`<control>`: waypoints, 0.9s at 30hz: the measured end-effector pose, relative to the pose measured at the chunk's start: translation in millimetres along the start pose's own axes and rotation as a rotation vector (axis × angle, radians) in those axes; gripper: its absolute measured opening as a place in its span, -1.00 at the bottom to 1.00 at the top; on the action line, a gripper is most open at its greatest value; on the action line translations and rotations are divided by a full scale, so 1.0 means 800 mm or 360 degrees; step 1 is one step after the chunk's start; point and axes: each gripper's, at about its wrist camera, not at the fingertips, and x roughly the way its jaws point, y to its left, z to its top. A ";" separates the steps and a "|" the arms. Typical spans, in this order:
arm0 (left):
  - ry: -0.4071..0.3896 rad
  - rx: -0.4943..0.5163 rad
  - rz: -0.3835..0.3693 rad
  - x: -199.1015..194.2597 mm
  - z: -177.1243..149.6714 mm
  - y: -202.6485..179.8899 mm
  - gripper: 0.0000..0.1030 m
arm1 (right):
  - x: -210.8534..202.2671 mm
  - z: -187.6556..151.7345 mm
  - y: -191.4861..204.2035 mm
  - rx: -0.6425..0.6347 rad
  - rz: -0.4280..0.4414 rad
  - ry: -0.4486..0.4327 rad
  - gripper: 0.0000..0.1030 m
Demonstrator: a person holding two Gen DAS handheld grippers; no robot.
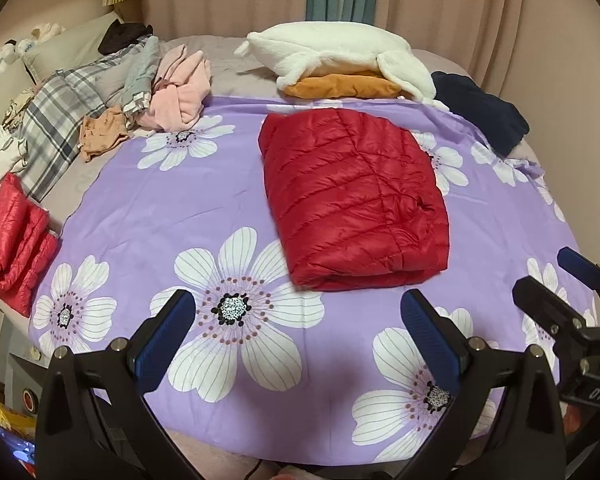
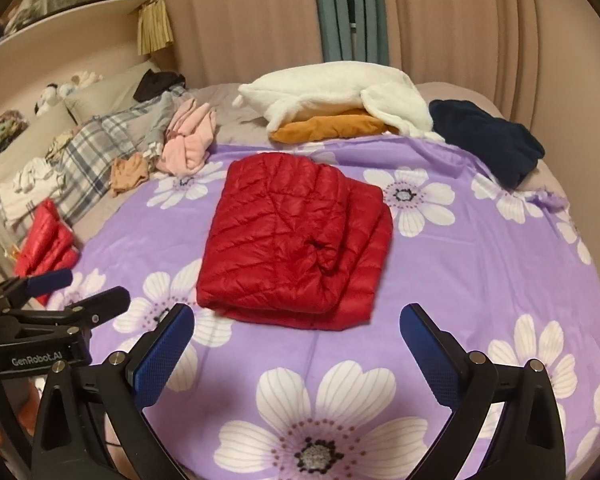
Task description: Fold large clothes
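Both claws point downward side by side, the left claw (image 1: pixel 298 334) and the right claw (image 2: pixel 296 344) each spread wide with nothing between the fingers

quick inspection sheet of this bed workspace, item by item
surface: purple floral sheet spread over the bed, lying fairly flat
job's things: red quilted jacket folded into a block mid-sheet; second red jacket at the left edge
clutter: pink garment, plaid cloth, white fleece on an orange garment, navy garment
grippers: left claw and right claw both open, empty, short of the jacket
cables: nothing seen
surroundings: curtains behind, pillows at left
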 end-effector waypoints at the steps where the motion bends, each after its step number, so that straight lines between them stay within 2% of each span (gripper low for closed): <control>1: -0.0009 0.0007 0.0003 -0.002 0.000 -0.001 0.99 | -0.002 0.000 0.000 -0.0003 0.0004 -0.0004 0.97; 17: -0.0026 0.0040 -0.0064 -0.001 0.000 -0.011 0.99 | 0.004 -0.002 -0.006 0.0019 0.0009 0.0038 0.97; 27: -0.0035 0.0056 -0.0057 -0.001 0.000 -0.016 0.99 | 0.002 -0.003 -0.012 0.0043 0.0014 0.0035 0.97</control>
